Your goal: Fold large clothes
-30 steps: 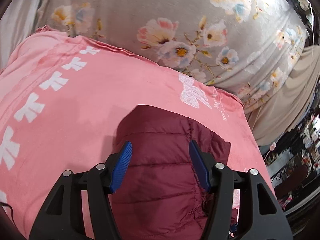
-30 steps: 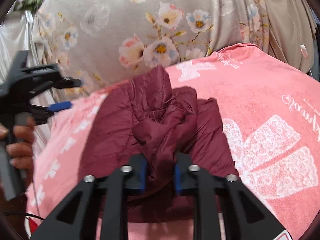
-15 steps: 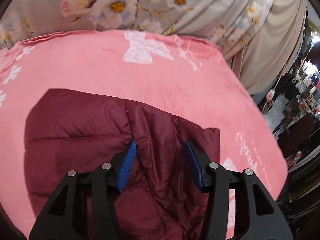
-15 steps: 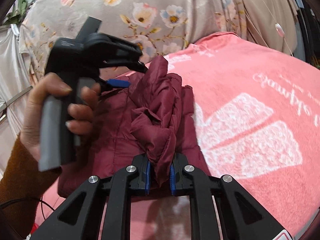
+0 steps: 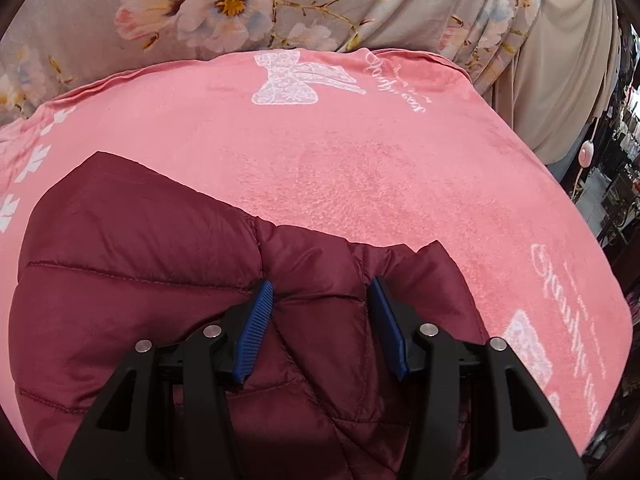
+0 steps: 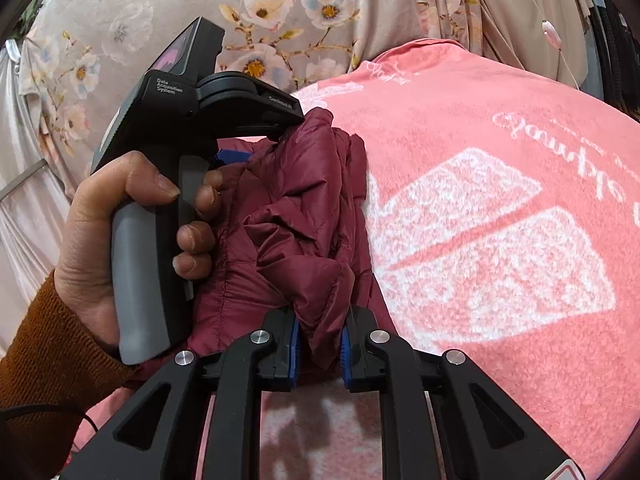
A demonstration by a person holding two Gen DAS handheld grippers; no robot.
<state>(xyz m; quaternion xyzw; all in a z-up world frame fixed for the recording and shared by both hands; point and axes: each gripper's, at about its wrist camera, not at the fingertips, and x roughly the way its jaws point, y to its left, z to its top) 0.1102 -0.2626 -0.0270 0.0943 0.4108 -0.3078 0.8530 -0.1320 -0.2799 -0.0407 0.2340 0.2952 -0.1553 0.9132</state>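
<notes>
Both tongs work the same maroon puffer jacket (image 5: 132, 300). Nearest the right camera, the right gripper (image 6: 318, 346) has its blue pads nearly closed on a bunched ridge of the jacket (image 6: 304, 216), lifting it slightly off the bed. The left gripper (image 5: 320, 324) stands about half open astride a quilted fold; its left pad touches the fabric, but nothing is clamped. A second ago the left tongs hovered wider over the jacket's far corner; since then the left hand (image 6: 120, 240), in a rust knit sleeve, has swung in beside the held bunch and lowered, probably to take a second hold for the next fold. The jacket's shell is slick, stitched in puffy channels, crumpled where gripped. It lies on a fuzzy pink blanket (image 5: 360, 168) with white bow prints; beyond hangs a smooth grey floral sheet (image 5: 280, 4)
</notes>
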